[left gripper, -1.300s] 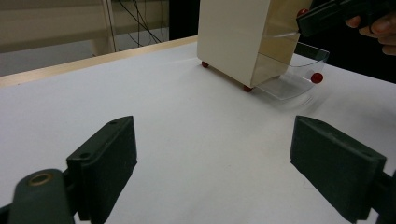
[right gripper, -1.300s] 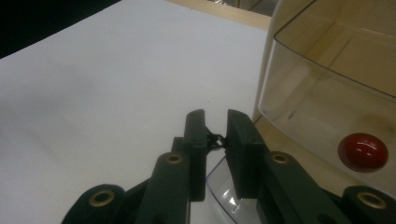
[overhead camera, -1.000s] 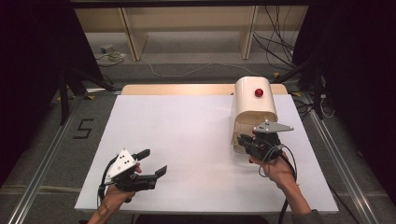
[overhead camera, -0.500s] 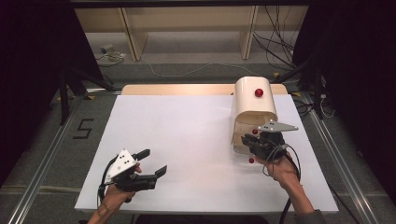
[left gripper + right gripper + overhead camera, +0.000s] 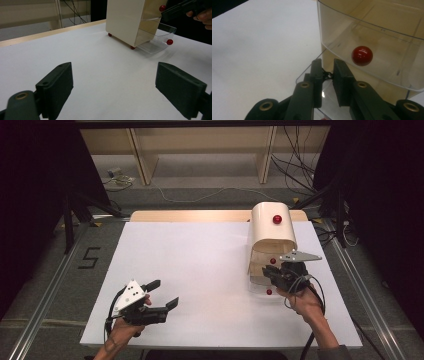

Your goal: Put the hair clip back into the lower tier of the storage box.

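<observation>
In the high view, a white table [image 5: 200, 270] carries a cream cabinet [image 5: 270, 227] with a rounded top at its far right. A red knob [image 5: 277, 219] sits on the cabinet's top face. Two clear drawers stand at its near face: the upper drawer [image 5: 267, 257] bears a red knob, and the lower clear drawer [image 5: 260, 282] is pulled out toward the near side, with its own red knob [image 5: 269, 292] at the front. The right gripper [image 5: 278, 274] hovers over the pulled-out lower drawer, just near the cabinet's front. The left gripper [image 5: 164, 295] sits at the near left of the table, well apart from the cabinet, its jaws spread wide with nothing between them.

In the left gripper view, the two black jaws stand far apart over bare table. The cabinet stands at the far right, the lower drawer jutting out at its base, and the right gripper reaches in beside the upper drawer.

In the right gripper view, the jaws are nearly closed, with a narrow gap between them and no thing gripped that can be made out; they point at the lower drawer's rim, just below the upper drawer's red knob [image 5: 362, 55].
</observation>
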The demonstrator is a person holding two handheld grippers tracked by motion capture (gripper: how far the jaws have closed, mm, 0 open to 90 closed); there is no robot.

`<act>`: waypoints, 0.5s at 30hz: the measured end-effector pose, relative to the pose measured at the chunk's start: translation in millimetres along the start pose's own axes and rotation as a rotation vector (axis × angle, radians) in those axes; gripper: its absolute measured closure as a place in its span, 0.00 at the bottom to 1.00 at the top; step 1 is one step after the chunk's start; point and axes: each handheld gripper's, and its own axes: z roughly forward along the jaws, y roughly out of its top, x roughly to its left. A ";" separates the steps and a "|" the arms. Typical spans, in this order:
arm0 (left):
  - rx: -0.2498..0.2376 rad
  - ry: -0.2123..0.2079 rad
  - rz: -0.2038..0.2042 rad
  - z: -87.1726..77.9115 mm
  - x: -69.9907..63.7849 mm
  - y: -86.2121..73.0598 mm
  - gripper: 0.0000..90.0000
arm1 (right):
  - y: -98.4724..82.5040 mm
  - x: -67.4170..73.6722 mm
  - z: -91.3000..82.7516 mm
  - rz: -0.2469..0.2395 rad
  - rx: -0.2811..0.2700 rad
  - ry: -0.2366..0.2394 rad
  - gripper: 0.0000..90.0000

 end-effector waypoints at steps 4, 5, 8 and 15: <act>0.000 0.000 0.001 0.0 0.0 0.0 0.16 | -0.8 -1.0 0.5 -0.001 0.006 -0.004 0.88; 0.000 0.000 0.000 0.0 -0.1 0.0 0.16 | -1.2 -1.2 0.7 -0.004 0.009 -0.008 0.88; 0.001 0.000 0.001 0.1 -0.1 -0.1 0.16 | -2.5 -2.1 1.8 -0.002 0.015 -0.013 0.88; 0.000 0.000 0.002 0.2 -0.1 -0.1 0.16 | -4.6 -4.7 3.4 0.000 0.030 -0.023 0.87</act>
